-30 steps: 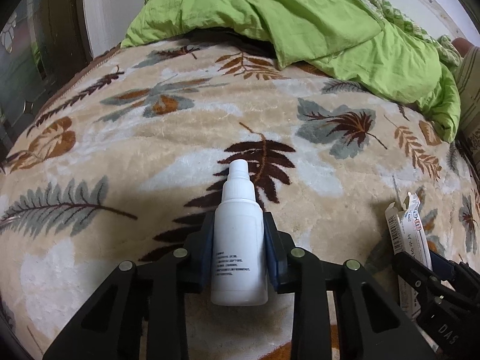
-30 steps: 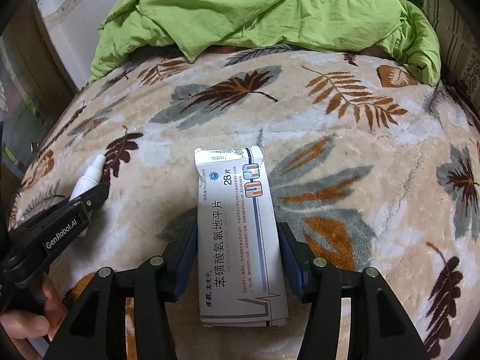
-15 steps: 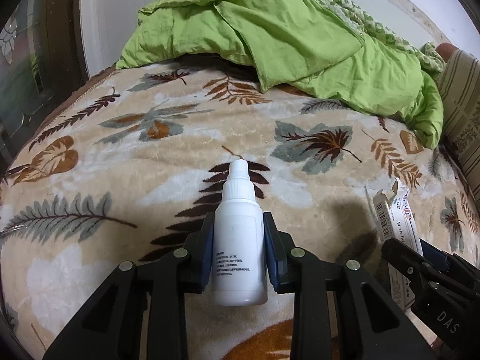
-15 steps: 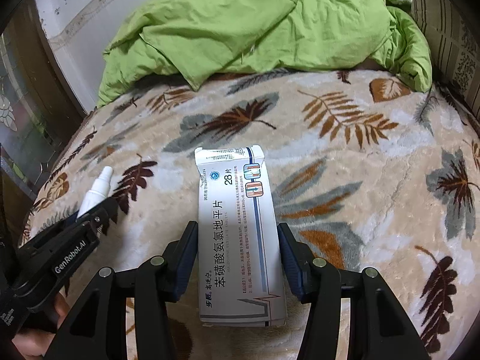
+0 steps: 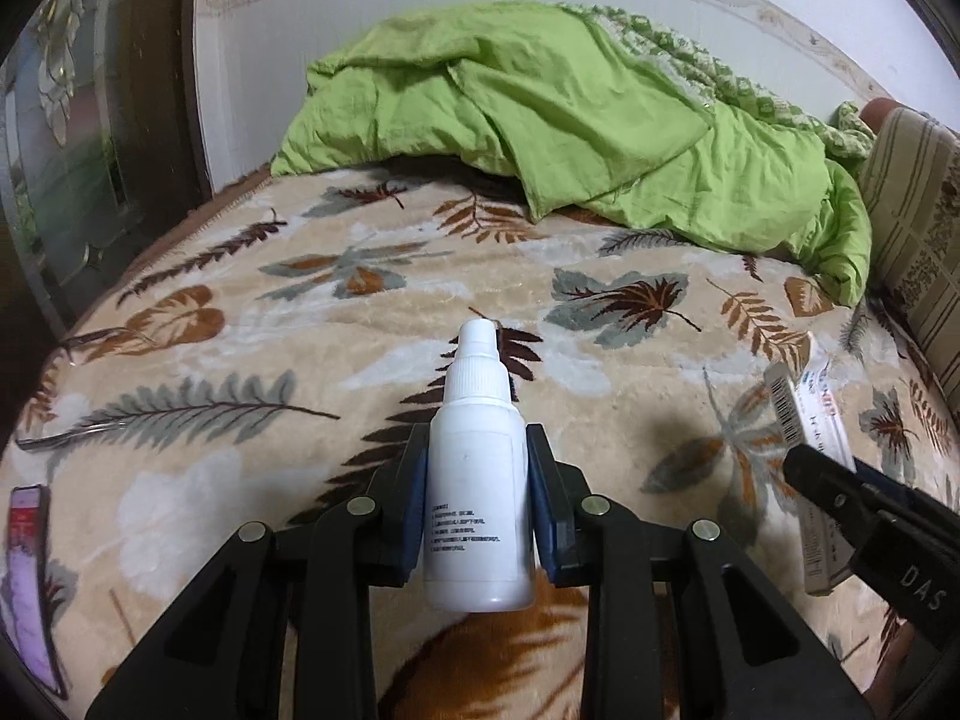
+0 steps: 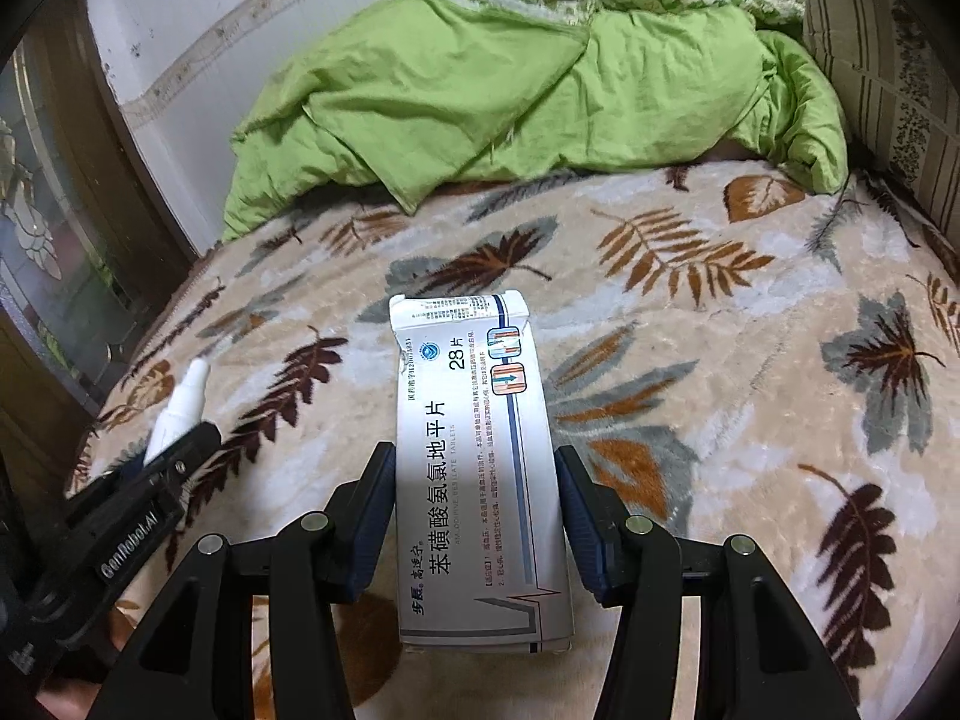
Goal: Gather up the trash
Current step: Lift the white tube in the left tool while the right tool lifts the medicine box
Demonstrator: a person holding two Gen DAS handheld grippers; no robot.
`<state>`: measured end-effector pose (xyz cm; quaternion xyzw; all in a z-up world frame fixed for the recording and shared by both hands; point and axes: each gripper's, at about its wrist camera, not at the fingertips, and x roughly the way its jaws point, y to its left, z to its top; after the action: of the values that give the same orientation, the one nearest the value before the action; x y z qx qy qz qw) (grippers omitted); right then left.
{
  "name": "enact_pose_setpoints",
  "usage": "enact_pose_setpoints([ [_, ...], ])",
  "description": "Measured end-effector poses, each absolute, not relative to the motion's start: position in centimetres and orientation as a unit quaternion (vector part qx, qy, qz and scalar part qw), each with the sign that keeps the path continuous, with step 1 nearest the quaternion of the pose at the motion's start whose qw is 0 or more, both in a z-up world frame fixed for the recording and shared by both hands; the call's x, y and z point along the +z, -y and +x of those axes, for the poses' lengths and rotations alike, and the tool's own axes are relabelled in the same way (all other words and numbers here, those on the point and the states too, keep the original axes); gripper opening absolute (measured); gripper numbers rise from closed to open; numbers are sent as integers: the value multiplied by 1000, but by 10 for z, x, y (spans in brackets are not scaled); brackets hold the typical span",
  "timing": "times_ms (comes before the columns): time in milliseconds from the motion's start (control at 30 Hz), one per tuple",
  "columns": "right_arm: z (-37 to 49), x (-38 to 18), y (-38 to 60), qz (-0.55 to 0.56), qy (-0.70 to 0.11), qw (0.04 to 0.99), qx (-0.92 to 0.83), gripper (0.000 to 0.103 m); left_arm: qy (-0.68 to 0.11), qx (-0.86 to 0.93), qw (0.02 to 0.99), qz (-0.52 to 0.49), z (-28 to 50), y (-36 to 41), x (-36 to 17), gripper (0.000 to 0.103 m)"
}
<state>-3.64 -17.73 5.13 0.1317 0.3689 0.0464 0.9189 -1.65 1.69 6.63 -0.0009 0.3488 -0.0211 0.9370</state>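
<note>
A: Report the left side first.

B: The left gripper (image 5: 478, 492) is clamped on a white dropper bottle (image 5: 478, 480). Both blue pads press the bottle's body. The long axis runs along the fingers; the capped nozzle points forward, away from the camera, toward the green quilt (image 5: 570, 132). The base faces the camera. The bottle is held clear above the leaf-patterned blanket (image 5: 300, 324). A phone (image 5: 30, 570) lies on the blanket at the far left edge.

A: And the right side?

B: The right gripper (image 6: 477, 510) is closed on a white medicine box (image 6: 480, 480). The pads contact its two long side edges. The long axis runs along the fingers; the torn flap end points forward toward the quilt, the printed face up. The box is also held above the blanket.

A: Relative position?

B: The two grippers are side by side, each visible at the edge of the other's view.
</note>
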Motion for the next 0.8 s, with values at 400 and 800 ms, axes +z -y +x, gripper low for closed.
enact_pose_setpoints([
  [400,-106,67,187,127,-343,929,49,56,-315,-38,947,53,-97,-2,81,29],
  [800,-144,66,194,128,-346,927,58,56,-309,-42,948,60,-143,-12,84,29],
])
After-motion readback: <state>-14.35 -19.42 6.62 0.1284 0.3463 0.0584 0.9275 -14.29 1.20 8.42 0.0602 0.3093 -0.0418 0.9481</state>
